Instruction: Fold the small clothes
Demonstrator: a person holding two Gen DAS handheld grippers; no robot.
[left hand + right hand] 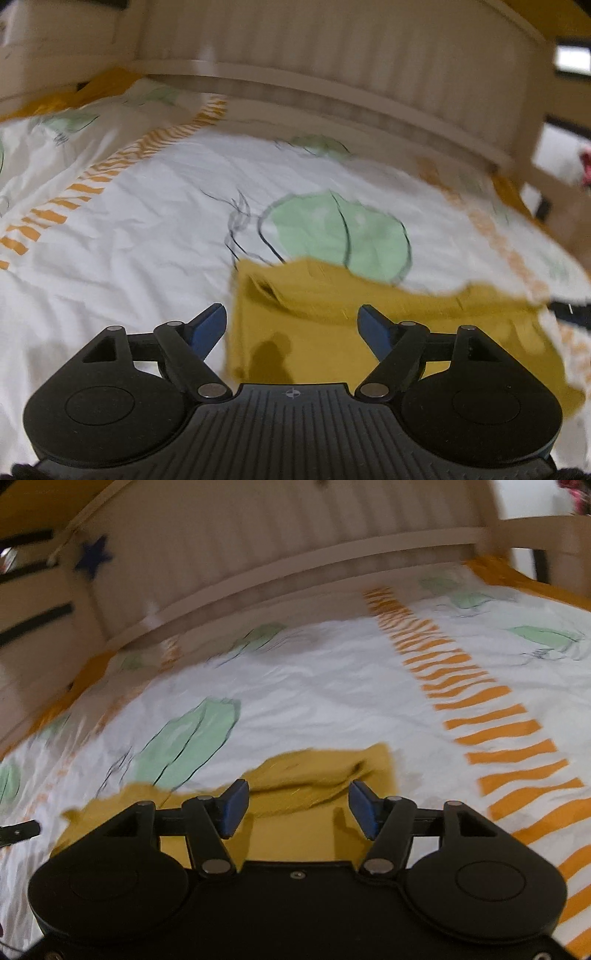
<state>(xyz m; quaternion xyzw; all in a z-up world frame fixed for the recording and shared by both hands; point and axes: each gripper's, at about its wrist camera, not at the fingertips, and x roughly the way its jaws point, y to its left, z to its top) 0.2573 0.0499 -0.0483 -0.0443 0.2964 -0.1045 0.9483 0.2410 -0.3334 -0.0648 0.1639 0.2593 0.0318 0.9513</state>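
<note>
A mustard-yellow small garment point(332, 317) lies flat on the bed sheet, with a folded edge across its far side. In the left wrist view my left gripper point(291, 325) hovers over the garment's left part, its blue pads wide apart and nothing between them. The right wrist view shows the same garment point(310, 775) under my right gripper point(295, 805). Its blue pads also stand apart and grip no cloth. A folded ridge of the cloth lies just beyond the right fingertips.
The bed sheet point(129, 221) is white with green leaf prints and orange striped bands point(480, 701). A beige ribbed headboard point(332, 55) runs along the far side. The other gripper's black tip point(18, 830) shows at the left edge of the right wrist view.
</note>
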